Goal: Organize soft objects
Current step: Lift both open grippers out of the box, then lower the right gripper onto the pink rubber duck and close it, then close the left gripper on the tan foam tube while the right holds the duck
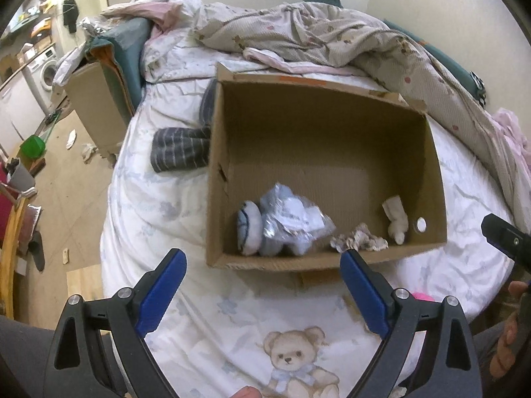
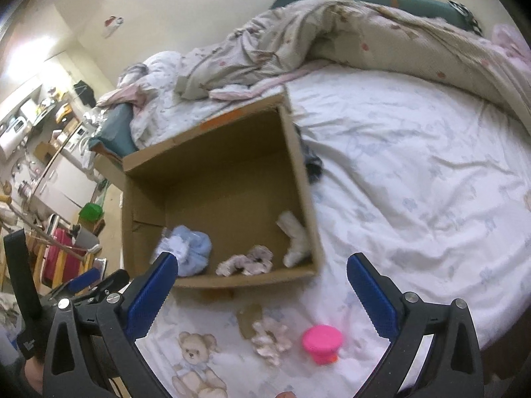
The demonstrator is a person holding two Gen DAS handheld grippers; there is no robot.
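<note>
An open cardboard box (image 1: 434, 179) (image 2: 312, 219) stands on the bed. Inside lie a light blue bundle in clear plastic (image 1: 292, 222) (image 2: 190, 248), a white and blue sock ball (image 1: 249, 227), a pale scrunchie (image 1: 360, 240) (image 2: 245, 262) and a white soft toy (image 1: 396, 219) (image 2: 293, 235). Outside the box, in the right wrist view, a pale scrunchie (image 2: 270, 335) and a pink round object (image 2: 322, 338) lie on the sheet. My left gripper (image 1: 262, 285) is open and empty before the box. My right gripper (image 2: 262, 292) is open and empty above the loose scrunchie.
Dark striped socks (image 1: 181, 149) lie left of the box. A rumpled quilt (image 1: 332, 36) (image 2: 332, 33) covers the far side of the bed. The bed's left edge drops to a cluttered floor (image 1: 66, 205) with a green bin (image 1: 31, 146).
</note>
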